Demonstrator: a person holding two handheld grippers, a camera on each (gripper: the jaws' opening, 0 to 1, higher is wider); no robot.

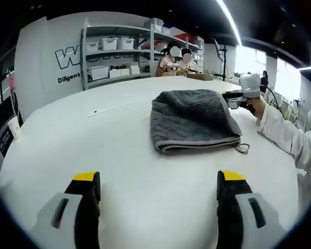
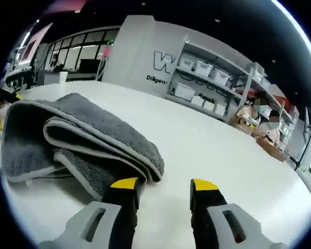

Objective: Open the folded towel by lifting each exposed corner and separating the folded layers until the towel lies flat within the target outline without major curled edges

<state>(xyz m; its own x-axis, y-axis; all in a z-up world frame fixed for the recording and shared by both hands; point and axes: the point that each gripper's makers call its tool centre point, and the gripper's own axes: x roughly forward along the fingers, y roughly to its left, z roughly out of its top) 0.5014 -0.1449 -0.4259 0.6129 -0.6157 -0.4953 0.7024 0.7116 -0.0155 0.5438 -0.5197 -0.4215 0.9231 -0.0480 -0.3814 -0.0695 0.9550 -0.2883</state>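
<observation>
So the gray towel [image 1: 193, 120] is sitting folded on the white desk [image 1: 109, 150], more toward the far right part of it in the left gripper view. It's in a chunky bundle with a lighter trim running along the edges, and a little hanging loop [image 1: 242, 148] pokes out at its near right corner.

The left tool [image 1: 159, 184] is hovering low over bare desk, well short of the towel, with its yellow-tipped jaws spread wide and nothing between them.

In that same view the right tool [image 1: 237, 98] comes in from the right side, held by a hand [image 1: 259, 106] in a white sleeve [image 1: 287, 136], right up at the towel's far right edge.

From the right gripper view the towel [image 2: 78, 137] is super close, with stacked folded layers and the trim showing as stripes. The right tool [image 2: 160, 188] has its jaws apart, the left one just beside or maybe touching the bottom layer's edge; hard to say which. It isn't pinching anything.

Background: a shelf [image 1: 116, 52] with white bins against a wall, and two people [image 1: 177, 61] sitting at the far end of the desk.
</observation>
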